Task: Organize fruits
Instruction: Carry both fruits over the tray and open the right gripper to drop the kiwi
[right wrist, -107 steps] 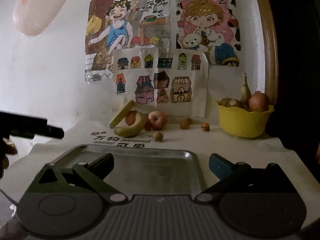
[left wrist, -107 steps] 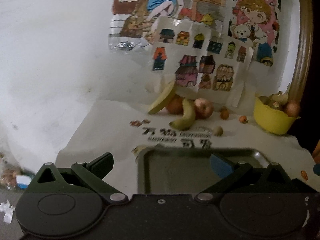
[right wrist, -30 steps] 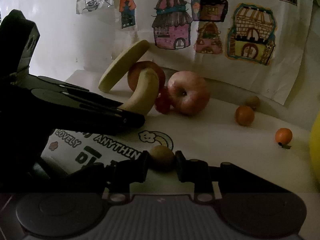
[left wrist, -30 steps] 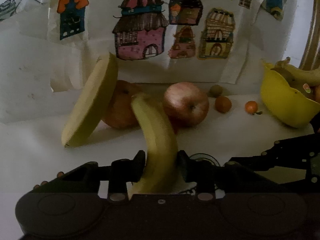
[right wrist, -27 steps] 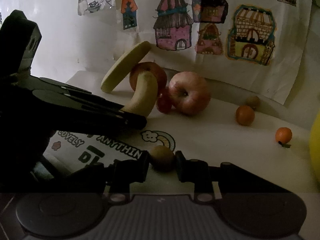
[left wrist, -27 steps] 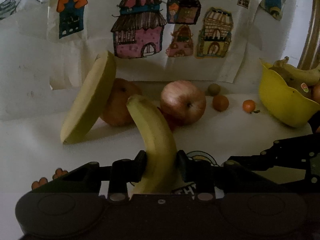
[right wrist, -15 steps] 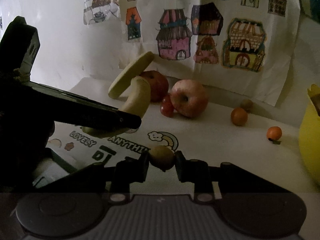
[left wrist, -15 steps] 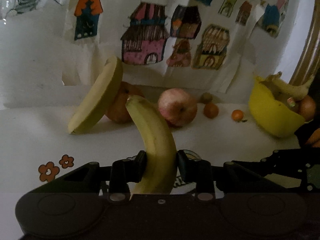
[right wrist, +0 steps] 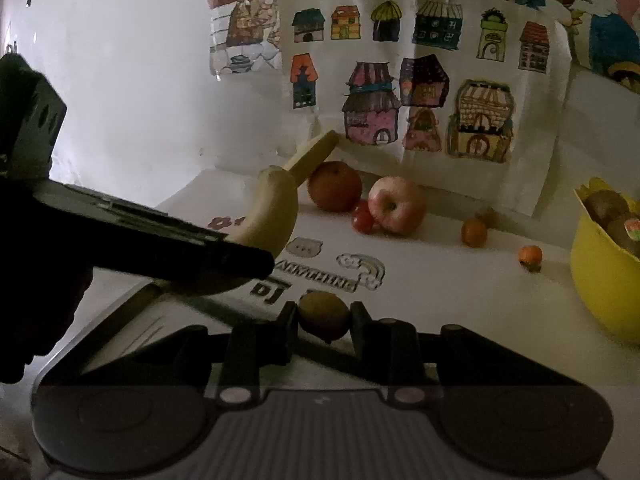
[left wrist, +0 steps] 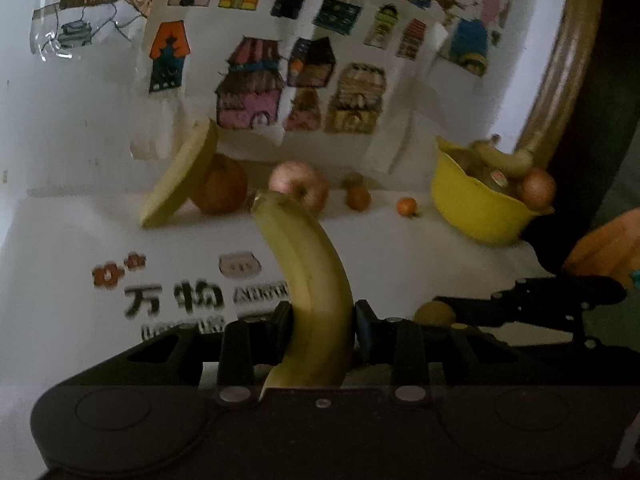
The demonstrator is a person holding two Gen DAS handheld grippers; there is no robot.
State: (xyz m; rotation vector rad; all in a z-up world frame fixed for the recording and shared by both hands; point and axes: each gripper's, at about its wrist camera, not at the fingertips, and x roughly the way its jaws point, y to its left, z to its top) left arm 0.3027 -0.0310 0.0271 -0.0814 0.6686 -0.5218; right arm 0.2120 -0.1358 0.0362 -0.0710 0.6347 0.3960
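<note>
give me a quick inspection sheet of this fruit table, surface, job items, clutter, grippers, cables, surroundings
surface: white printed cloth; metal tray at near edge.
job's things: banana and small brown fruit held; apple, orange, two small orange fruits loose by the wall; yellow bowl holds fruit.
clutter: pale flat disc leaning on the orange.
grippers: left gripper shut on banana; right gripper shut on small brown fruit.
cables: nothing seen.
surroundings: children's drawings on a white wall.

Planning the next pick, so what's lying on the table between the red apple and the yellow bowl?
Two small orange fruits and a small brownish one lie between apple and bowl, clearest in the right wrist view.
</note>
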